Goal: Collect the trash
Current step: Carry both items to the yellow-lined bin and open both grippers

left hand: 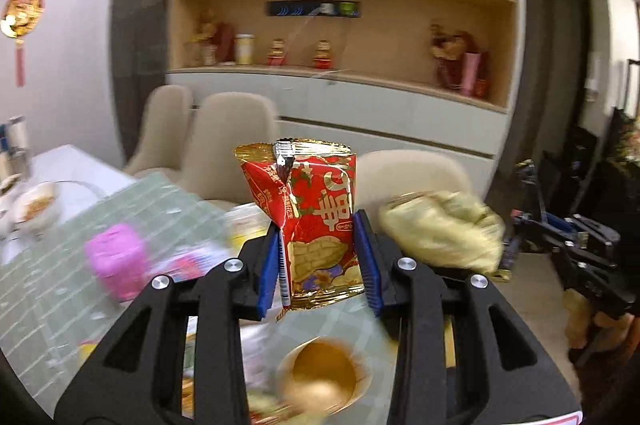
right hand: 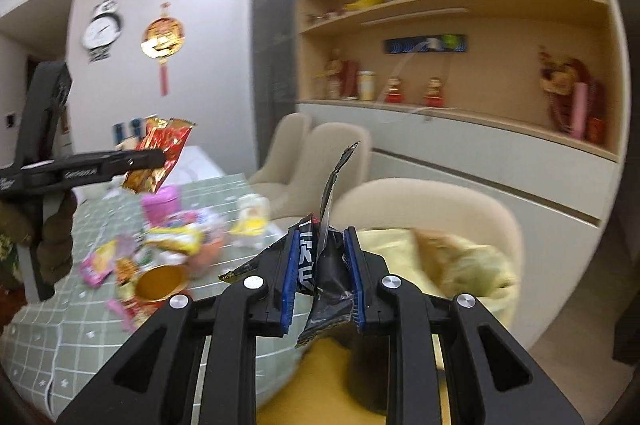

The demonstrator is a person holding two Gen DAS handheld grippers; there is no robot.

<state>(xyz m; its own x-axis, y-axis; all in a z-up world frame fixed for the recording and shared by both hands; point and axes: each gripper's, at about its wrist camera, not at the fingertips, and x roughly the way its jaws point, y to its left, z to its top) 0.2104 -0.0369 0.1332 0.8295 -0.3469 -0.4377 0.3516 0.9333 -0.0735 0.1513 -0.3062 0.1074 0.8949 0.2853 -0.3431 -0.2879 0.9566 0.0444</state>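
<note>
The left gripper [left hand: 318, 253] pinched a crinkled red-and-gold peanut packet [left hand: 312, 221] upright above the green-tiled table [left hand: 52, 289], while the right gripper [right hand: 322, 273] clamped a crumpled black wrapper [right hand: 328, 273] near the beige chair [right hand: 440, 201].

CLEARANCE: open air above bench [right hand: 52, 337] | OBSTACLES: wrapper pile [right hand: 168, 249] and gold bowl [right hand: 160, 283] on bench centre; beige chairs [right hand: 320, 161] along far edge; cushioned chair [right hand: 460, 257] beside right claw [right hand: 322, 277]
</note>
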